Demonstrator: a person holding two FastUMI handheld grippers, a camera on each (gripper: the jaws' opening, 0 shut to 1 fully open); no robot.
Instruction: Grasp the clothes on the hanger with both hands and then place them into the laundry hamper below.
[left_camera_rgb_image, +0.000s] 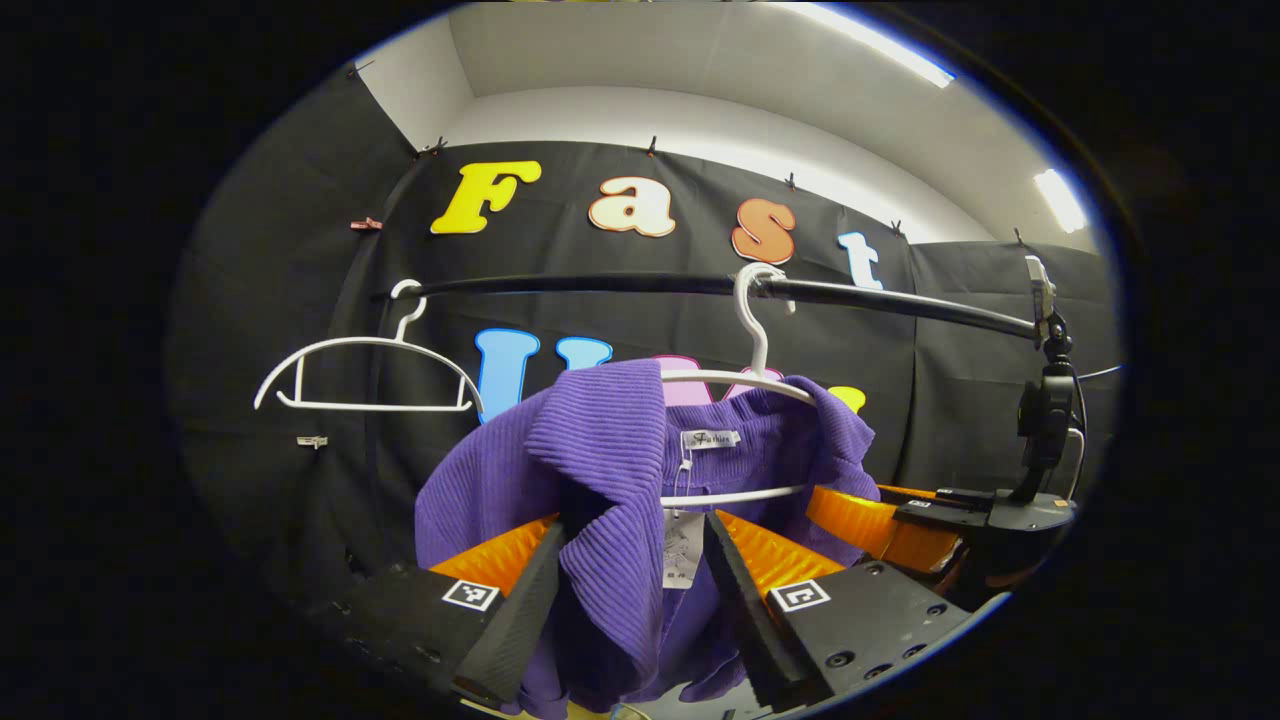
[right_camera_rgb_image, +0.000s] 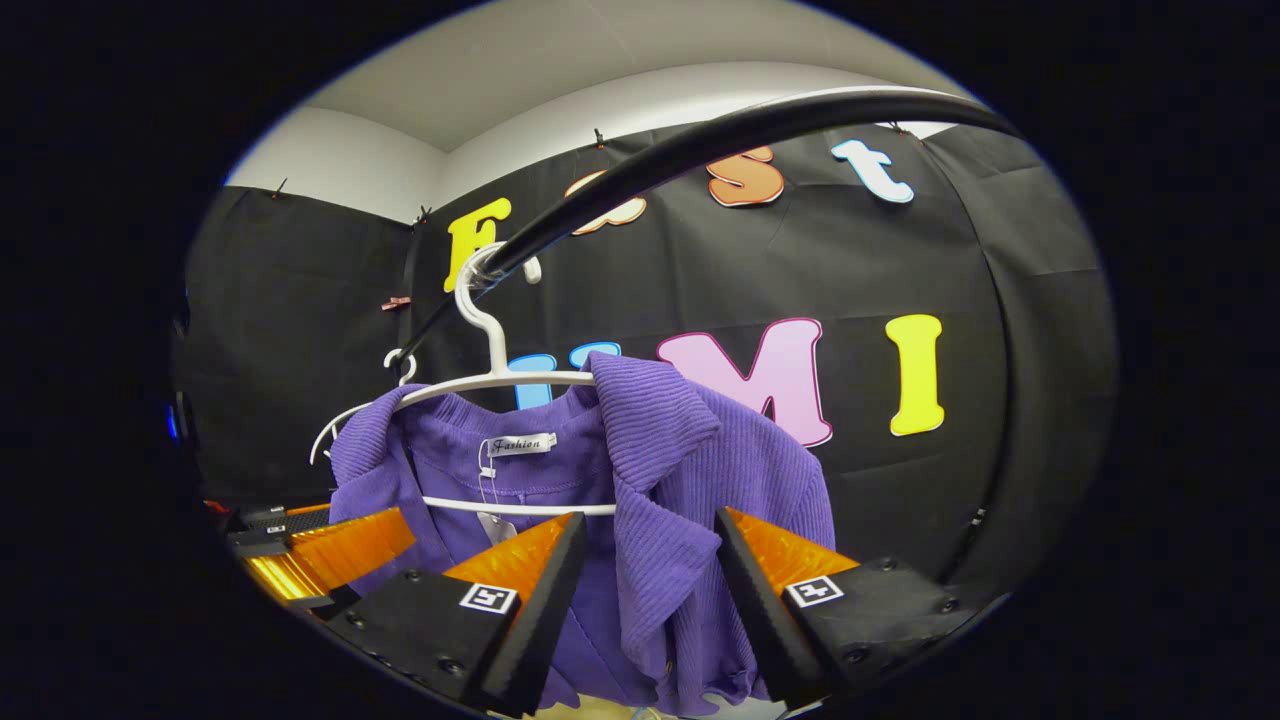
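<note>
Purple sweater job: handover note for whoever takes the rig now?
Left gripper: open, fingers either side of a fold of the purple sweater, not yet pinching.
Right gripper: open, straddling the other collar fold the same way.
Sweater hangs on the white hanger, hooked on the black rail; an empty hanger hangs beside it.
Done: both grippers lined up.
Left: close both, lift the sweater off, lower it into the hamper.

The right gripper has its 2 fingers spread, a fold of the purple garment between them. Above, the white hanger hooks the black rail.
</note>
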